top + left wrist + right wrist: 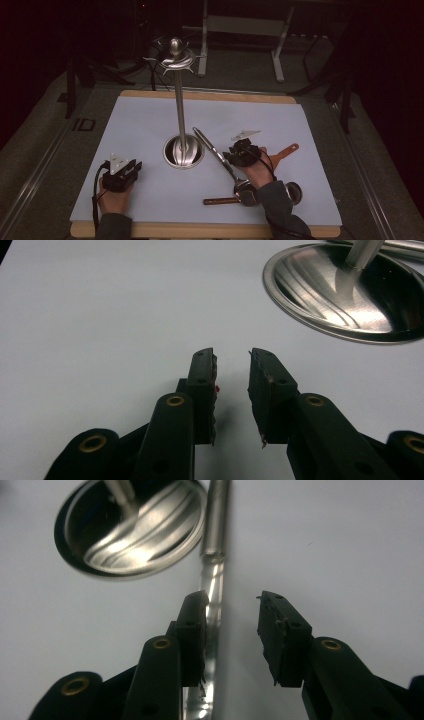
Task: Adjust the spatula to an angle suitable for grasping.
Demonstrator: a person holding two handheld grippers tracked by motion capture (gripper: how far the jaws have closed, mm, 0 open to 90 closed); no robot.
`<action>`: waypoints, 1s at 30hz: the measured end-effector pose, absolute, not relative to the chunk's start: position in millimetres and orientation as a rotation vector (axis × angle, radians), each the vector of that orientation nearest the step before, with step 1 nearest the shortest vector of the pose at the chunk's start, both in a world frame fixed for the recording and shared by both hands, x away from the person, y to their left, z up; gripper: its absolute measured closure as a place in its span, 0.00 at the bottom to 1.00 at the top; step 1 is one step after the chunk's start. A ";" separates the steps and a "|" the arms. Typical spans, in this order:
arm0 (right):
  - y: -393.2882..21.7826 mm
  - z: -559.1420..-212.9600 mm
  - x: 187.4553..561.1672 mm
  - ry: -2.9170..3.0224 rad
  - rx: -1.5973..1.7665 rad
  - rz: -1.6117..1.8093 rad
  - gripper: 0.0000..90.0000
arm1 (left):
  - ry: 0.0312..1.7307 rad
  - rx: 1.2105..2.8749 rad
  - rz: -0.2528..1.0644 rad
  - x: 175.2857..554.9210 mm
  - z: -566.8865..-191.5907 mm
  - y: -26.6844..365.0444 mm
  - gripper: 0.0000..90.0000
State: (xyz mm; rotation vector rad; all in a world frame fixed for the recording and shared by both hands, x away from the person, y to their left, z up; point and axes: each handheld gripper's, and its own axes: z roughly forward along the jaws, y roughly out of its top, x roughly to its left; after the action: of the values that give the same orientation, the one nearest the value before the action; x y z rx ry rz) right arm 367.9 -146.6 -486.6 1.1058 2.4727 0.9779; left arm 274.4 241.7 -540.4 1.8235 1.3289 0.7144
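Right gripper view: right gripper (230, 605) hovers w/ jaws parted and gripping nothing, the steel ladle handle (214, 580) running lengthwise just inside the left jaw, apart from the right one, w/ the stand's round base (135, 535) ahead and to the left. High view: left gripper (122, 167) sits low on the white table (140, 125), jaws also released on bare surface, stand base ahead-right of them. A wooden-handled utensil (282, 152) lies beside the right hand (257, 172).

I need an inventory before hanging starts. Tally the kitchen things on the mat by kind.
Hook stand: 1
Steel-handled utensil: 1
Orange-handled utensil: 1
Brown-handled utensil: 1
Total: 4
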 end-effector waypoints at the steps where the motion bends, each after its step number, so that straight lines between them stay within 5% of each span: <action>1: -144.2 -489.5 368.0 2.485 1.104 0.966 0.71 | 1.330 1.822 0.715 274.4 -540.4 241.6 0.80; 30: -143.6 -508.9 373.2 2.650 1.071 0.734 0.83 | 1.335 1.820 0.713 274.5 -540.3 241.9 0.80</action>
State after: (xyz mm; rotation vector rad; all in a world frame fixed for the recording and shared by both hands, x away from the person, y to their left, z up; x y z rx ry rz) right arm 373.2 -143.6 -508.9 1.0709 2.6500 0.7341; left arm 274.5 241.9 -540.3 1.8205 1.3345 0.7131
